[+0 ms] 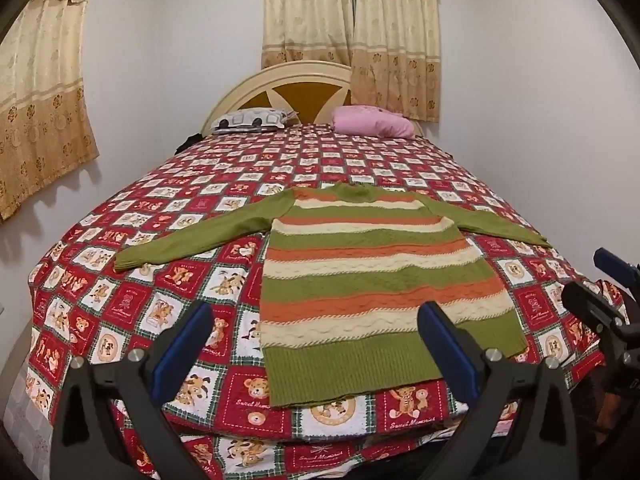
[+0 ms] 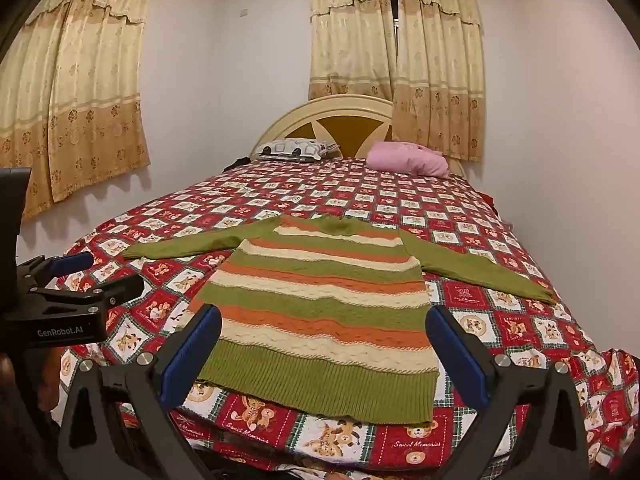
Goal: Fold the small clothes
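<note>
Lying flat, sweater (image 1: 372, 280) points collar toward headboard (image 1: 280, 80), hem nearest.

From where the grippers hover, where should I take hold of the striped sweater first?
Probably the cuffs of the striped sweater: both green sleeves lie spread flat outward. Bring the open left gripper from the left side, the open right gripper from the right.

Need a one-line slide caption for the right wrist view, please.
Open right gripper poised above the hem of a striped sweater spread flat, sleeves out, on a teddy-bear bedspread.
</note>
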`<state>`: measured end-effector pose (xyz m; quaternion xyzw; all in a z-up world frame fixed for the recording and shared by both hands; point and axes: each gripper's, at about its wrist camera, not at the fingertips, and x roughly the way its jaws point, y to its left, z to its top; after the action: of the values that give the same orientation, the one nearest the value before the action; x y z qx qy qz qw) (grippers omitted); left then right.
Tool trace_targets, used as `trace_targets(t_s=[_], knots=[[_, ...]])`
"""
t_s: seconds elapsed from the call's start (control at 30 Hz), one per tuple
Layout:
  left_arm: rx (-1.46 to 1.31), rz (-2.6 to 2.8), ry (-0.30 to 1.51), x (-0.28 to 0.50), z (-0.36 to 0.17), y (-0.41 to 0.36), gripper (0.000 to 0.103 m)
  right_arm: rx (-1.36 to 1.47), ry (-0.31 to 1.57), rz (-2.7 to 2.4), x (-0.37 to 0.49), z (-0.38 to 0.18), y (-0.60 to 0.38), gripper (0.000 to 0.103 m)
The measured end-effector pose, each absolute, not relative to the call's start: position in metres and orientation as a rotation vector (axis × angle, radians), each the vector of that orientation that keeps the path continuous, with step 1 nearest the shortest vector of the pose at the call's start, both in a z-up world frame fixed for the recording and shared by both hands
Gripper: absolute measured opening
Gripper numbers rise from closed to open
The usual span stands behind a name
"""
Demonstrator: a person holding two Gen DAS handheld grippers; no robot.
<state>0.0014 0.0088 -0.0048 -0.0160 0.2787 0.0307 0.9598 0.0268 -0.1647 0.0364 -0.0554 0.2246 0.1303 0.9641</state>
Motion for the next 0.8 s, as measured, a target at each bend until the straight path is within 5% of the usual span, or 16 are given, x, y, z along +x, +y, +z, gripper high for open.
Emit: trace_targets(t_s=[0.8], knots=[[-0.036,0.067,0.576,0.003,-0.009,0.012,0.103,-0.113,0.467,0.268,0.028,0.031,-0.162,0.102]])
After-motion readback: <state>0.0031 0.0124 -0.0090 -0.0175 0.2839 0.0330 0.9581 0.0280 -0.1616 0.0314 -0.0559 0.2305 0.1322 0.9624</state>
